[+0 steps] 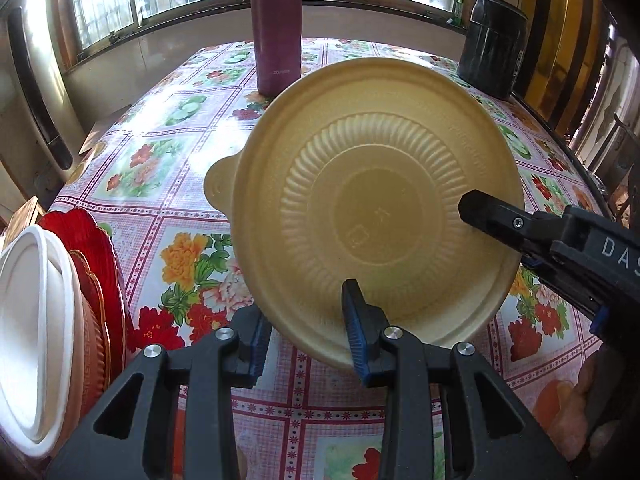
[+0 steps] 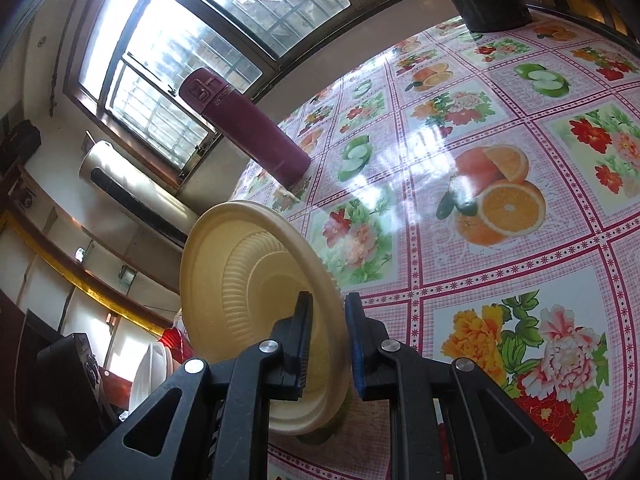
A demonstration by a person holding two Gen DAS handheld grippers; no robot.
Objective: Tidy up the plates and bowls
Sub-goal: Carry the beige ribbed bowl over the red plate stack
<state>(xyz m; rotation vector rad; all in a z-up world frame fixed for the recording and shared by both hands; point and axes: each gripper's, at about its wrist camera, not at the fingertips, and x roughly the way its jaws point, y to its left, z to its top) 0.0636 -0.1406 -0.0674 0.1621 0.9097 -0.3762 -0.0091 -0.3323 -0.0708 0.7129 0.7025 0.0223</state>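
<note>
Right gripper (image 2: 326,344), tilted sideways, pinches the yellow plate's (image 1: 376,208) rim; left gripper (image 1: 306,344) gapes, straddling its half-hidden lower edge.

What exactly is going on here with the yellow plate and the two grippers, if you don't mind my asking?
A person is sorting dishes with two handheld grippers. The yellow plate is held up off the floral tablecloth, tilted on edge. The right gripper has its fingers on either side of the rim, and the left gripper straddles the lower edge. A white plate and a red plate stand at the left.
</note>
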